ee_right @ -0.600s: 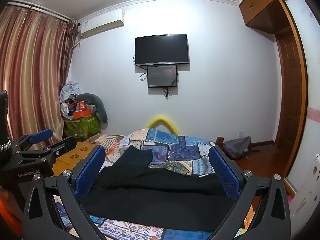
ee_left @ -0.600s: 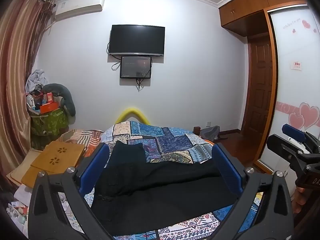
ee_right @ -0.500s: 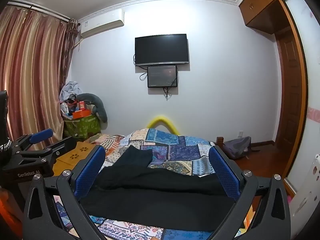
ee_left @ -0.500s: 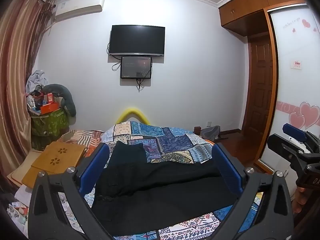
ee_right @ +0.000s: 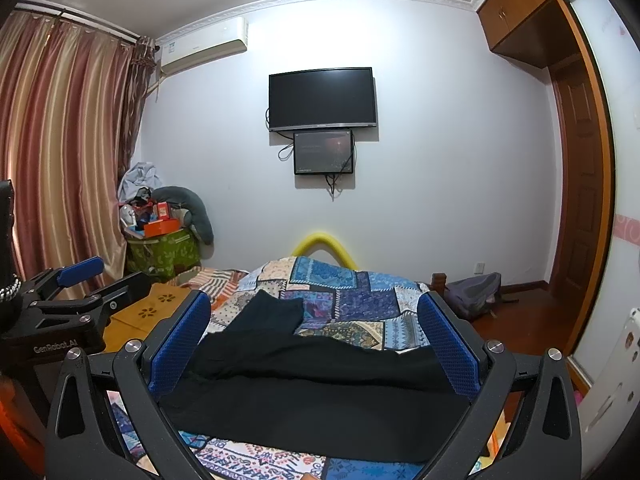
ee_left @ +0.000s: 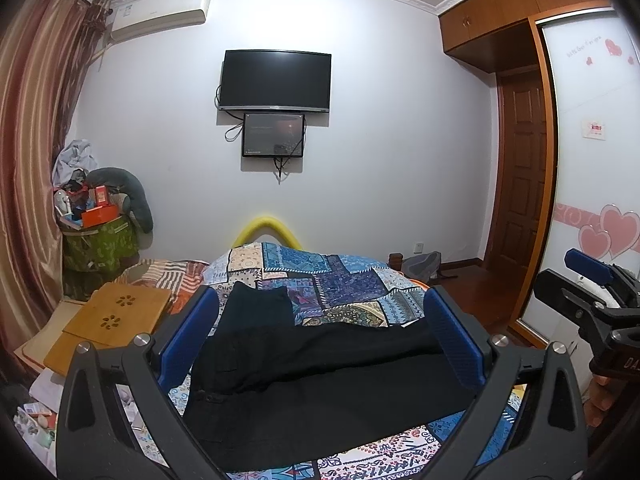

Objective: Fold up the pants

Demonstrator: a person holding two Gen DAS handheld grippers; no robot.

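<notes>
Black pants (ee_left: 320, 384) lie spread across the near end of a bed with a patchwork cover (ee_left: 320, 276); one part reaches up toward the far left. They also show in the right wrist view (ee_right: 316, 392). My left gripper (ee_left: 318, 340) is open and empty, held above the pants. My right gripper (ee_right: 314, 340) is open and empty, also above them. The right gripper shows at the right edge of the left wrist view (ee_left: 592, 300), and the left gripper shows at the left edge of the right wrist view (ee_right: 76, 300).
A wooden lap desk (ee_left: 112, 320) lies left of the bed. A green bin (ee_left: 100, 244) piled with clutter stands by the curtain. A TV (ee_left: 276, 80) hangs on the far wall. A wooden door (ee_left: 520, 176) and a wardrobe (ee_left: 592, 120) are on the right.
</notes>
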